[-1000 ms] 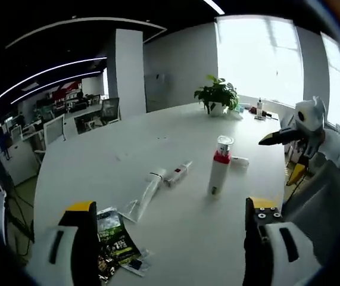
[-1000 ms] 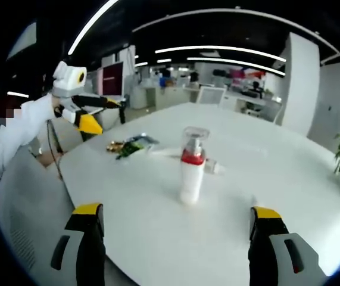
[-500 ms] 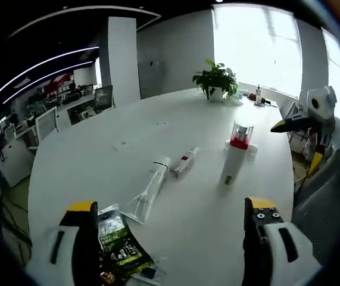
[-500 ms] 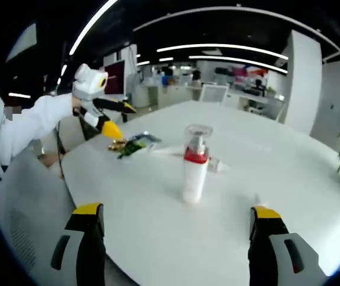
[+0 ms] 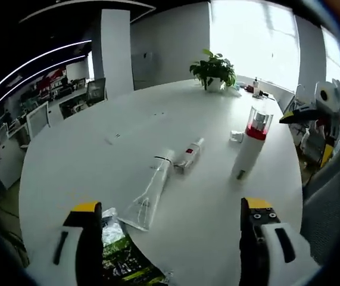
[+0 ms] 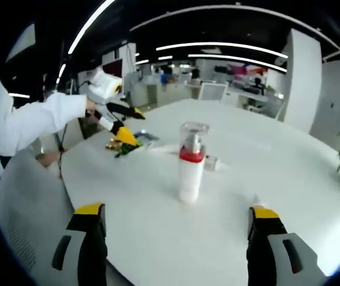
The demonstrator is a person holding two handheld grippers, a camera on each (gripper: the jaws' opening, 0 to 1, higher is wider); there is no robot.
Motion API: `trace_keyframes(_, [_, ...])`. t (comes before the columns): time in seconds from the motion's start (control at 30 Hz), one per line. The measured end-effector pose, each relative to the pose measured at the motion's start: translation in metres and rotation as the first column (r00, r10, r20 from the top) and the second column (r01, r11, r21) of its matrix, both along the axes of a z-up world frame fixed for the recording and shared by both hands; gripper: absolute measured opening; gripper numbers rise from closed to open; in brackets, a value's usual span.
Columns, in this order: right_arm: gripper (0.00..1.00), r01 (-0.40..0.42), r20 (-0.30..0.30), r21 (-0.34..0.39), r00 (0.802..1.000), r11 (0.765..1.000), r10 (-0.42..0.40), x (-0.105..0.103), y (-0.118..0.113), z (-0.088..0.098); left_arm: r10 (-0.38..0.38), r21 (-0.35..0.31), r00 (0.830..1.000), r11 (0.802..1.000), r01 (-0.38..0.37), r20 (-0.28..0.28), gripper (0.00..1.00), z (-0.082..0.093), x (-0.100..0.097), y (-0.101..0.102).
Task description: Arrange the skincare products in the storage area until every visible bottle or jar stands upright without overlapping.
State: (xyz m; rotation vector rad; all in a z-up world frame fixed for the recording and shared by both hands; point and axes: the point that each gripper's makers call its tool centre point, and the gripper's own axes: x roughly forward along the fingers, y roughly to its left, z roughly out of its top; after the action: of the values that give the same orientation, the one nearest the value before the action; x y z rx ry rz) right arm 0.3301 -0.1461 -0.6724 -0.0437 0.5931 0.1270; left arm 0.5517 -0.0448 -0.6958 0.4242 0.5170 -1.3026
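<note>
A white pump bottle with a red collar and clear cap (image 5: pixel 249 149) (image 6: pixel 190 162) stands upright on the round white table (image 5: pixel 98 179). A clear tube (image 5: pixel 150 190) lies flat left of it, and a small white tube with a red label (image 5: pixel 188 156) lies beside that. A small white item (image 5: pixel 235 136) lies behind the bottle. My left gripper (image 5: pixel 168 244) is open, low over the near table edge. My right gripper (image 6: pixel 172 244) is open, short of the bottle. The left gripper (image 6: pixel 122 122) shows in the right gripper view, the right gripper (image 5: pixel 309 119) in the left gripper view.
A green foil packet (image 5: pixel 125 262) (image 6: pixel 131 143) lies at the table edge between my left jaws. A potted plant (image 5: pixel 211 68) stands at the table's far side with small items near it. A white sleeve (image 6: pixel 33 119) reaches in. Office desks and chairs fill the background.
My left gripper has moved forward over the table toward the lying tubes, so the packet slid low between its jaws. The bottle has not moved. The right gripper stayed roughly in place.
</note>
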Motion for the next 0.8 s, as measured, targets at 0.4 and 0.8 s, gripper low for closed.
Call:
trace_keyframes(0.4, [0.96, -0.001, -0.012, 0.005, 1.000, 1.000, 0.001, 0.003, 0.000, -0.005, -0.058, 0.088, 0.998, 0.994, 0.058, -0.003, 0.81, -0.031, 0.009, -0.017])
trace_keyframes(0.8, [0.96, 0.021, -0.028, 0.012, 0.999, 1.000, -0.020, -0.001, -0.006, -0.011, -0.053, 0.142, 0.997, 0.988, 0.059, -0.052, 0.73, -0.049, 0.023, -0.034])
